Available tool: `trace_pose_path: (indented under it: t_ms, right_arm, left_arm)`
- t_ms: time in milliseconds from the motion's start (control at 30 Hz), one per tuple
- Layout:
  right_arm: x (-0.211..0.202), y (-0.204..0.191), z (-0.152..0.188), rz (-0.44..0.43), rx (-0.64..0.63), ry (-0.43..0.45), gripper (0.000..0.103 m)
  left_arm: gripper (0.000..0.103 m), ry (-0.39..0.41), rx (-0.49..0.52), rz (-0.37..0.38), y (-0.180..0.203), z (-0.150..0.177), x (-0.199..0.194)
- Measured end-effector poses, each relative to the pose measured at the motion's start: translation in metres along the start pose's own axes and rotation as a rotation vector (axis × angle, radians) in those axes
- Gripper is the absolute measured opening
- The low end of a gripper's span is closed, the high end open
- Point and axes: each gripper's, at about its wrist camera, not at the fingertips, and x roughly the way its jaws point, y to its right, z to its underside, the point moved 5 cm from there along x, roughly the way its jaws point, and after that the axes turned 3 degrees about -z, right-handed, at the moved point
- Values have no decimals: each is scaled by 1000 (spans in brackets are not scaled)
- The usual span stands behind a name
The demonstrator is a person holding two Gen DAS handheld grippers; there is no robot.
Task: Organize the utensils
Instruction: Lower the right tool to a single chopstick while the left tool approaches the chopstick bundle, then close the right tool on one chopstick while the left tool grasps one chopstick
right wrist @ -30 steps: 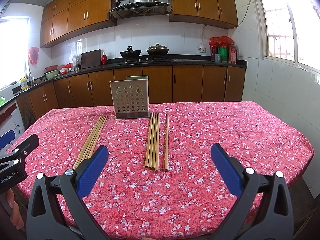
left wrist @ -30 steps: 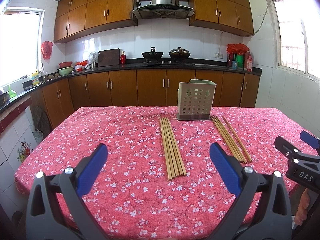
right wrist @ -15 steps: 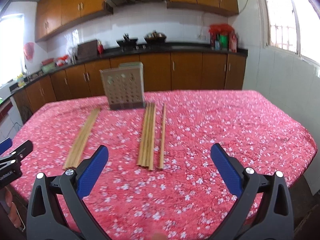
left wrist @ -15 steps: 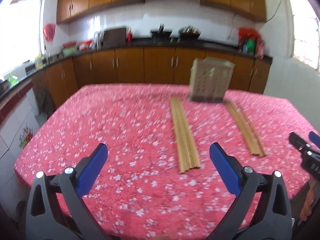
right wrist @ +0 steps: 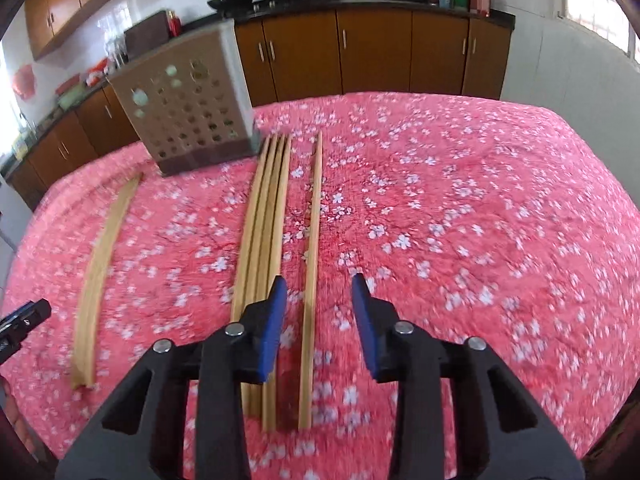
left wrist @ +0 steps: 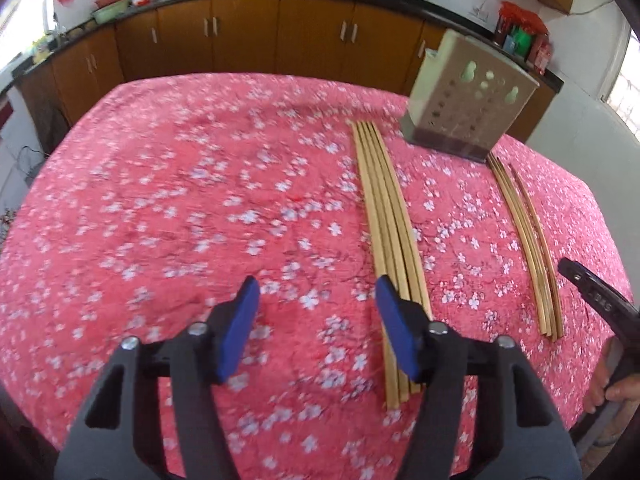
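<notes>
Two groups of wooden chopsticks lie on the red floral tablecloth before a perforated metal utensil holder [left wrist: 466,98]. In the left wrist view my left gripper [left wrist: 316,312] is open and empty, its right finger over the near end of the left chopstick bundle [left wrist: 386,216]. The right bundle [left wrist: 528,236] lies further right. In the right wrist view my right gripper [right wrist: 320,304] is open and empty, astride a single chopstick [right wrist: 314,240], beside the right bundle [right wrist: 266,224]. The holder [right wrist: 186,104] stands behind; the left bundle [right wrist: 102,260] lies far left.
The table [left wrist: 160,200] stands in a kitchen with brown cabinets [left wrist: 240,36] and a counter behind. The right gripper's tip [left wrist: 592,292] shows at the right edge of the left wrist view. The left gripper's tip [right wrist: 24,320] shows at the left edge of the right wrist view.
Both grippers have tilted down and moved forward, closer to the chopsticks. Both jaws have narrowed but stay open. The chopsticks and holder have not moved.
</notes>
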Motion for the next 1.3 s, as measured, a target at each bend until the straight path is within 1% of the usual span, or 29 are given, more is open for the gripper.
trace_pose_path:
  t_ms: [33,67,100,133,167,267,333,367,567,667,733,800,900,933,967,1067,1133,1233,1300]
  right_arm:
    - [8,0,1,2,-5,-25,23]
    - [13,1,3,5,-1,-37,16]
    - [11,3,3,10,2,-15,13]
    - [11,5,5,10,8,-11,10]
    - [12,6,5,7,13,-12,9]
    - [12,8,7,-3,17,-7,9]
    - [13,7,7,3,4,-4,9]
    - [13,6,7,6,-2,-3,9]
    - [11,7,8,8,-7,2,9]
    - [12,6,7,8,-8,2,9]
    - [12,7,7,6,-8,1,9]
    - [12,6,7,6,-11,1,9]
    - [12,6,7,11,-19,2,9]
    - [12,6,7,12,-22,3,9]
    - [12,5,7,12,-24,4,9]
    - [12,5,7,12,-26,6,9]
    - [13,4,6,16,-44,7,9]
    - [18,7,-2,12,-44,8,9]
    - [22,14,-9,20,-24,17,8]
  left_arm:
    - [53,-8,7,8,3,0,3]
    - [48,-19,17,19,7,1,6]
    - [42,-29,25,29,10,1,9]
    - [39,-37,30,34,12,0,12]
    - [35,-46,38,39,15,1,15]
    - [28,-62,52,27,19,2,24]
    - [27,-61,51,29,19,1,26]
    - [25,-61,50,42,19,1,26]
    - [24,-39,28,86,19,-2,19]
    - [23,-52,62,65,25,-1,22]
    - [22,-57,64,71,27,-1,24]
    - [19,-56,67,60,28,-3,24]
    - [19,-60,57,48,27,-5,27]
    - [17,-66,50,43,26,-6,29]
    - [9,-70,44,15,23,-6,32]
    - [9,-67,42,19,19,-10,34]
    - [9,-64,53,6,19,-14,37]
    - [9,-48,62,-15,14,-29,47]
    - [9,-33,52,-15,8,-42,55]
